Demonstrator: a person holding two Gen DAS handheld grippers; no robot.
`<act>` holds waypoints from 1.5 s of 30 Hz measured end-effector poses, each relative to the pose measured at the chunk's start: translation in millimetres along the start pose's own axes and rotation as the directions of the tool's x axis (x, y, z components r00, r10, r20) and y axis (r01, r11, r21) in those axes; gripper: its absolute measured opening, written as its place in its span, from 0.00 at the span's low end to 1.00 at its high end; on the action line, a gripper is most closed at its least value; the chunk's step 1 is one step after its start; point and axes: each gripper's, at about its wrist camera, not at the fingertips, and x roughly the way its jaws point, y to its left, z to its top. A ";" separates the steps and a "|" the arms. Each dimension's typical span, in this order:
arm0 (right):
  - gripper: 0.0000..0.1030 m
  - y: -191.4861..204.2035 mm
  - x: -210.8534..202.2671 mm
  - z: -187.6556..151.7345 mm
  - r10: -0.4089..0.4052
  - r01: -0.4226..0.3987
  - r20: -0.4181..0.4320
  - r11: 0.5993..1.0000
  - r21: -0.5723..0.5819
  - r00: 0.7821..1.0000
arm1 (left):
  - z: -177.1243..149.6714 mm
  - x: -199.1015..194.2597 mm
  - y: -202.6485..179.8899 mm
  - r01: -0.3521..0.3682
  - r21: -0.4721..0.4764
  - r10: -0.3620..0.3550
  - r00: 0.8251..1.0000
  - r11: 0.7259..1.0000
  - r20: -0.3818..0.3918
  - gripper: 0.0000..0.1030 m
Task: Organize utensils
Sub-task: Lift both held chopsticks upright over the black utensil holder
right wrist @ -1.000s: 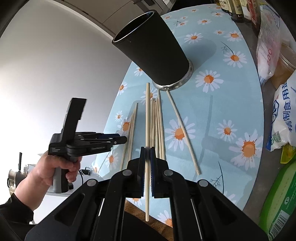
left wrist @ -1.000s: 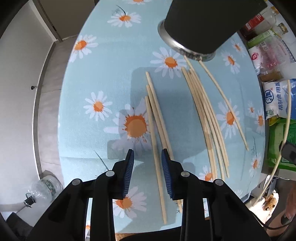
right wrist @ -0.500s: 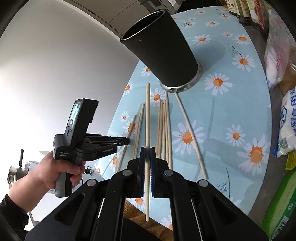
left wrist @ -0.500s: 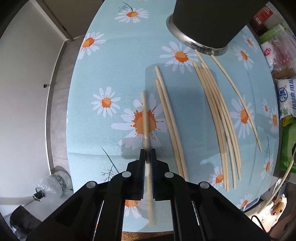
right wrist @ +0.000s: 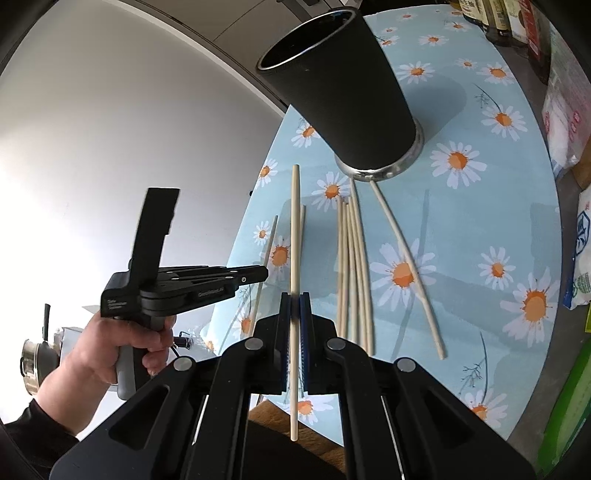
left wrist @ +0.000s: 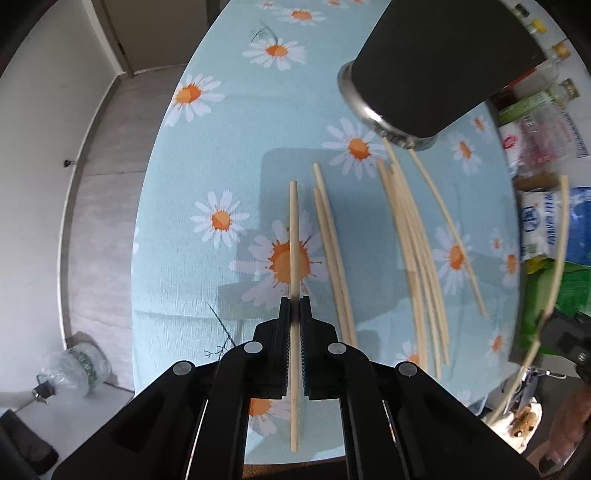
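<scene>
**Both grippers pinching one chopstick each above the daisy cloth**

Surface: round, covered in a light-blue cloth with white-and-orange daisies. White wall and grey floor to the left in the left wrist view. Packets and bottles crowd the far right edge of the surface.

Black cup: tall, dark, metal ring at the base, standing upright at the far side of the surface, mouth open. Inside not readable.

Left gripper: pointing steeply down at the surface. Fingers narrow, clamped on a single chopstick. The stick runs straight out along the fingers, its far end over a large daisy, its near end sticking out behind the pads. In the right wrist view the same gripper shows from the side, held by the person's hand, dark sleeve at the wrist.

Right gripper: angled down toward the cup. Fingers narrow, holding another chopstick, tip aimed toward the cup's base, tail hanging past the surface edge.

Loose chopsticks on the cloth:
- pair just right of the left gripper's stick, lying side by side, touching.
- bundle of several further right, fanned slightly, far ends near the cup's base.
- one curved single stick right of the bundle, far end at the cup's metal ring.

All lie roughly parallel, pointing toward the cup.
</scene>
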 end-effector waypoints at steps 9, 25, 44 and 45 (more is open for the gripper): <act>0.06 22.8 -14.7 15.9 -0.072 0.074 0.092 0.997 -0.021 0.993 | 6.3 -64.8 9.4 0.220 0.011 -0.219 0.962 0.975 0.166 0.04; 0.06 61.6 -81.4 67.2 0.006 0.067 0.483 0.989 -0.134 0.876 | 45.0 -208.2 -37.9 0.316 0.441 -0.531 0.644 0.840 0.550 0.04; 0.06 62.0 -102.0 118.6 -0.026 0.289 0.791 0.938 -0.193 0.611 | 93.6 -206.0 -70.5 0.111 0.663 -0.644 0.401 0.741 0.652 0.04; 0.06 56.1 -101.5 122.2 -0.032 0.284 0.794 0.942 -0.178 0.607 | 97.8 -202.4 -70.5 0.115 0.663 -0.646 0.398 0.739 0.651 0.04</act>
